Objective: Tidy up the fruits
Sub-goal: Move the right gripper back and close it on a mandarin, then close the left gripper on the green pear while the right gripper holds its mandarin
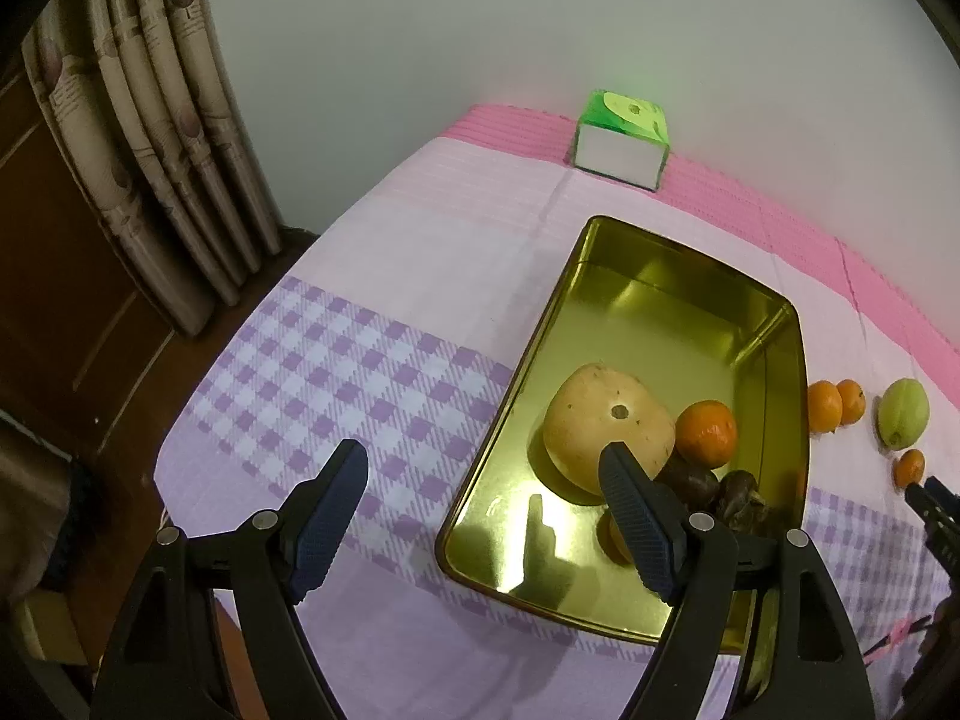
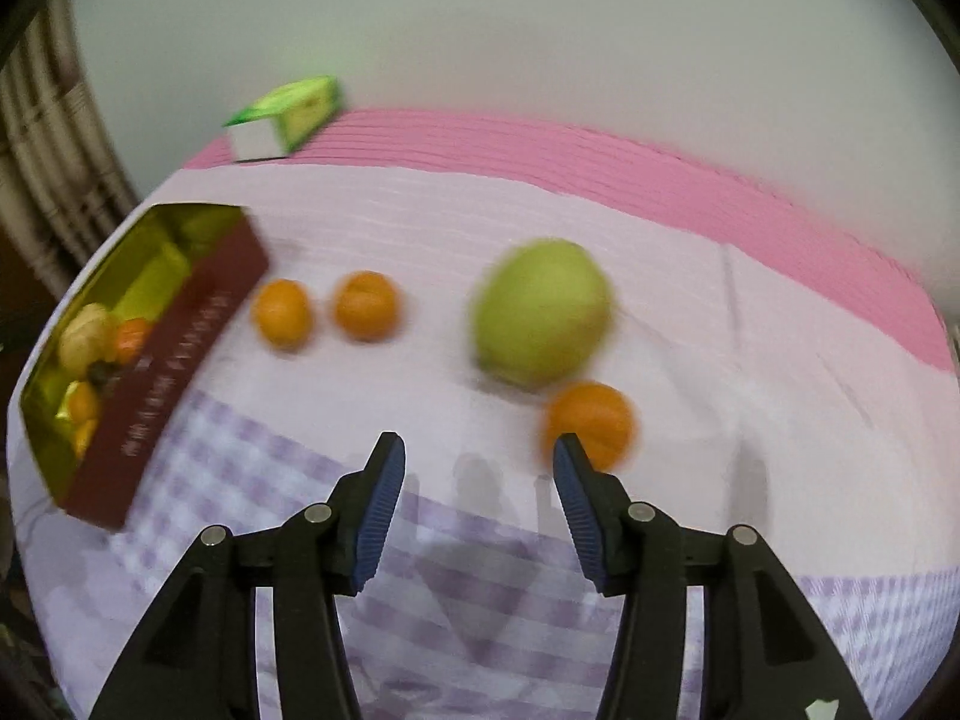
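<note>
A gold tin tray (image 1: 528,360) holds a tan pear-like fruit (image 1: 606,420), an orange (image 1: 707,432) and dark brown fruits (image 1: 741,495). My left gripper (image 1: 483,459) is open and empty above the tray's near left rim. On the cloth right of the tray lie two oranges (image 2: 282,313) (image 2: 366,305), a green fruit (image 2: 540,312) and a third orange (image 2: 591,425). My right gripper (image 2: 477,450) is open and empty just short of the third orange; the view is blurred. The tray shows at the left in the right wrist view (image 2: 156,396).
A green and white box (image 1: 621,141) stands at the back by the wall, also in the right wrist view (image 2: 285,117). Curtains (image 1: 162,138) hang at the left beyond the table edge. The table has a pink and purple checked cloth (image 1: 336,360).
</note>
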The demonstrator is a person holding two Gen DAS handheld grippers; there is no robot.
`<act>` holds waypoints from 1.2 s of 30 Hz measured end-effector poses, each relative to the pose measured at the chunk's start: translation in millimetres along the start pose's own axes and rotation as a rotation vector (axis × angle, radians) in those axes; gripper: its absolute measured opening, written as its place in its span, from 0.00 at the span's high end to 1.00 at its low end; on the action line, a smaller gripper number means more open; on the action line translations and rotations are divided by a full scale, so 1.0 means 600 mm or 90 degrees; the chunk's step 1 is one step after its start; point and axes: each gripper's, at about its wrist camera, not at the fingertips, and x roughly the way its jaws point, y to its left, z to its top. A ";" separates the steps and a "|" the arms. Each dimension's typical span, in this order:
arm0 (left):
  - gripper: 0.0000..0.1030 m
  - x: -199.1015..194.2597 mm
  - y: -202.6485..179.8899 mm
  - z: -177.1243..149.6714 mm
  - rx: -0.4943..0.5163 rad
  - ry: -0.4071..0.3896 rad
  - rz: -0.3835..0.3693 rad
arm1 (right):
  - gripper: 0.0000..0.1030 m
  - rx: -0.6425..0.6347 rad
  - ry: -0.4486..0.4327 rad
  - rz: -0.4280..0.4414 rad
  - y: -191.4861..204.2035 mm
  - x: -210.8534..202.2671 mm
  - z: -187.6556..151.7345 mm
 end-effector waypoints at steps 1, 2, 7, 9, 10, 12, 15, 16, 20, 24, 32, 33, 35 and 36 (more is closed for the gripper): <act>0.23 0.000 -0.001 0.000 0.001 0.000 0.000 | 0.52 0.008 0.001 -0.010 -0.011 0.001 -0.004; 0.23 0.000 -0.001 0.000 0.003 -0.001 -0.001 | 0.52 0.016 0.004 -0.015 -0.023 0.003 -0.008; 0.23 -0.001 -0.007 -0.001 0.015 -0.007 -0.002 | 0.51 0.042 0.005 -0.023 -0.054 0.017 -0.019; 0.23 -0.003 -0.008 -0.002 0.018 -0.010 -0.002 | 0.50 0.051 0.002 -0.022 -0.059 0.021 -0.021; 0.23 -0.003 -0.010 -0.002 0.020 -0.010 0.000 | 0.50 0.054 0.000 -0.021 -0.060 0.023 -0.022; 0.23 -0.002 -0.013 -0.003 0.025 -0.010 0.004 | 0.46 0.054 -0.003 -0.019 -0.058 0.033 -0.018; 0.23 -0.004 -0.022 -0.004 0.037 -0.013 0.009 | 0.46 0.049 -0.004 -0.023 -0.053 0.046 -0.017; 0.23 -0.005 -0.026 -0.005 0.041 -0.015 0.010 | 0.46 0.050 -0.005 -0.021 -0.054 0.050 -0.019; 0.23 -0.014 -0.050 -0.006 0.068 -0.025 0.009 | 0.52 0.066 -0.011 -0.010 -0.062 0.061 -0.015; 0.23 -0.019 -0.092 -0.010 0.104 -0.025 -0.004 | 0.60 0.060 -0.025 0.001 -0.064 0.063 -0.014; 0.23 -0.027 -0.209 -0.008 0.190 -0.033 -0.062 | 0.61 0.069 -0.049 -0.013 -0.086 0.055 -0.031; 0.23 -0.029 -0.225 -0.008 0.203 -0.037 -0.070 | 0.61 0.068 -0.050 -0.020 -0.090 0.055 -0.031; 0.23 -0.031 -0.256 -0.006 0.226 -0.041 -0.081 | 0.61 0.062 -0.053 -0.044 -0.103 0.053 -0.035; 0.23 -0.031 -0.273 -0.004 0.236 -0.043 -0.091 | 0.61 0.060 -0.055 -0.052 -0.109 0.052 -0.036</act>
